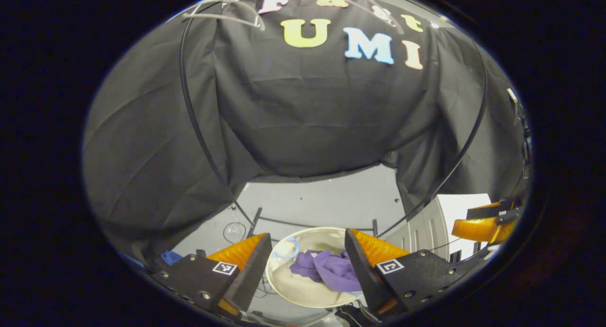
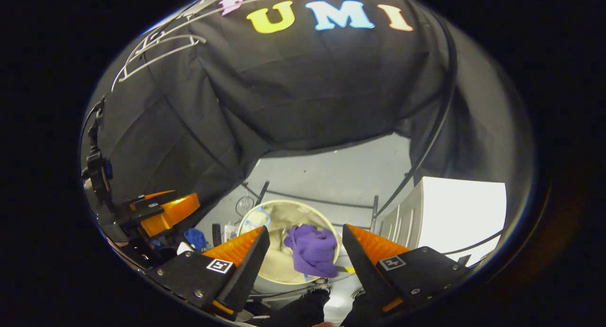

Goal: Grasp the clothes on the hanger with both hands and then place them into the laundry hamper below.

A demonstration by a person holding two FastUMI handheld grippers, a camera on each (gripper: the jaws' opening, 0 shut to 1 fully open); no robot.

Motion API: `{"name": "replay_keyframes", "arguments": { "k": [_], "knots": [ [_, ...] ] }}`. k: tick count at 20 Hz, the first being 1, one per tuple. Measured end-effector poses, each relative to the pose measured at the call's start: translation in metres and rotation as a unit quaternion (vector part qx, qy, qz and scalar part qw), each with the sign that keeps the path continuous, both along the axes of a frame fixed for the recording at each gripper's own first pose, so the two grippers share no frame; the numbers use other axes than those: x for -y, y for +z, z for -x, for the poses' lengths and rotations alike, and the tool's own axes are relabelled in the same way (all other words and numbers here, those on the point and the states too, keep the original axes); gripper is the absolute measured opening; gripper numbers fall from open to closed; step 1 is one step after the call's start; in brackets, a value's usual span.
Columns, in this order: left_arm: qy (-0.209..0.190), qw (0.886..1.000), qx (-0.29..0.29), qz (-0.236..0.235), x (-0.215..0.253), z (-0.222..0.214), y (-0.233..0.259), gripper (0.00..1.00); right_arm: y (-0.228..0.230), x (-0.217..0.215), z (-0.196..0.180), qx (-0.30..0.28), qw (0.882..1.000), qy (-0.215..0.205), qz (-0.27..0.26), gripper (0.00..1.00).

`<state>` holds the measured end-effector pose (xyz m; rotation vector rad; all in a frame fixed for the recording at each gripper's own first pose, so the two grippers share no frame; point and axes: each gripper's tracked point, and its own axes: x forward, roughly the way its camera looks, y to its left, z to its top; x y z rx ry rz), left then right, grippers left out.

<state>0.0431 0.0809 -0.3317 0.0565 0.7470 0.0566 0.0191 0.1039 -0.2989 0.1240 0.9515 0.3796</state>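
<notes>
While both tongs (image 1: 307,265) (image 2: 305,260) hang spread and empty, the clothes (image 2: 312,253) lie below — already inside the hamper (image 2: 251,218).

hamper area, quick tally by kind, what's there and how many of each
Laundry hamper: 1
Purple clothes, lying in the hamper: 1 bundle
Grippers: 2, the left gripper and the right gripper, both open and empty above the hamper
White cabinet beside it: 1
Total: 5
</notes>
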Motion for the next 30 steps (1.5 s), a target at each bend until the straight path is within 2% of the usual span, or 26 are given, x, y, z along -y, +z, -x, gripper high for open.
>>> {"name": "replay_keyframes", "arguments": {
  "k": [1, 3, 4, 6, 7, 8, 10, 11, 12, 14, 15, 16, 17, 18, 19, 21, 23, 25, 28, 29, 30],
  "knots": [
    [0.002, 1.0, 0.015, -0.004, 0.008, -0.006, 0.016, 0.96, 0.01, 0.013, -0.011, 0.019, 1.0, -0.014, -0.003, 0.96],
    [0.011, 0.999, 0.053, -0.003, 0.029, -0.019, 0.059, 0.96, 0.035, 0.038, -0.034, 0.064, 0.997, -0.042, -0.011, 0.96],
    [0.015, 0.997, 0.074, -0.003, 0.04, -0.027, 0.084, 0.84, 0.05, 0.047, -0.045, 0.09, 0.994, -0.052, -0.017, 0.96],
    [0.022, 0.993, 0.113, -0.006, 0.059, -0.037, 0.13, 0.96, 0.079, 0.071, -0.067, 0.141, 0.987, -0.071, -0.018, 0.95],
    [0.025, 0.99, 0.137, -0.004, 0.068, -0.046, 0.153, 0.96, 0.093, 0.082, -0.072, 0.167, 0.983, -0.079, -0.019, 0.95],
    [0.026, 0.986, 0.163, -0.002, 0.079, -0.052, 0.174, 0.84, 0.11, 0.092, -0.077, 0.193, 0.977, -0.085, -0.022, 0.96],
    [0.019, 0.978, 0.207, -0.004, 0.098, -0.065, 0.219, 0.83, 0.152, 0.106, -0.088, 0.249, 0.963, -0.101, -0.036, 0.95],
    [0.015, 0.973, 0.229, -0.009, 0.1, -0.064, 0.241, 0.83, 0.165, 0.112, -0.097, 0.274, 0.955, -0.106, -0.041, 0.95],
    [0.012, 0.967, 0.254, -0.014, 0.103, -0.066, 0.264, 0.87, 0.177, 0.119, -0.105, 0.294, 0.948, -0.114, -0.04, 0.91],
    [0.006, 0.952, 0.305, -0.012, 0.112, -0.067, 0.312, 0.96, 0.21, 0.137, -0.117, 0.33, 0.934, -0.133, -0.039, 0.91],
    [0.003, 0.944, 0.33, -0.005, 0.12, -0.069, 0.337, 0.96, 0.229, 0.149, -0.12, 0.35, 0.925, -0.146, -0.038, 0.91],
    [-0.001, 0.935, 0.354, 0.004, 0.128, -0.071, 0.358, 0.96, 0.246, 0.161, -0.122, 0.37, 0.914, -0.161, -0.036, 0.95],
    [-0.004, 0.928, 0.373, 0.015, 0.135, -0.076, 0.369, 0.96, 0.262, 0.176, -0.123, 0.391, 0.902, -0.178, -0.032, 0.91],
    [-0.009, 0.923, 0.385, 0.027, 0.141, -0.076, 0.38, 0.95, 0.274, 0.191, -0.122, 0.406, 0.892, -0.199, -0.028, 0.95],
    [-0.013, 0.921, 0.388, 0.035, 0.146, -0.072, 0.387, 0.95, 0.278, 0.202, -0.122, 0.414, 0.884, -0.218, -0.025, 0.95],
    [-0.012, 0.918, 0.394, 0.04, 0.145, -0.061, 0.387, 0.95, 0.278, 0.221, -0.115, 0.416, 0.874, -0.251, -0.022, 0.95],
    [-0.005, 0.92, 0.389, 0.045, 0.139, -0.052, 0.374, 0.95, 0.272, 0.236, -0.109, 0.419, 0.866, -0.273, -0.012, 0.95],
    [0.005, 0.923, 0.381, 0.059, 0.135, -0.045, 0.364, 0.95, 0.261, 0.243, -0.103, 0.415, 0.867, -0.275, 0.008, 0.95],
    [0.018, 0.924, 0.374, 0.08, 0.131, -0.037, 0.356, 0.95, 0.248, 0.242, -0.095, 0.409, 0.877, -0.25, 0.042, 0.95],
    [0.017, 0.924, 0.372, 0.084, 0.131, -0.036, 0.355, 0.95, 0.248, 0.241, -0.094, 0.412, 0.877, -0.243, 0.051, 0.91],
    [0.014, 0.924, 0.372, 0.086, 0.132, -0.035, 0.356, 0.95, 0.248, 0.237, -0.093, 0.415, 0.877, -0.236, 0.055, 0.95]
  ]
}}
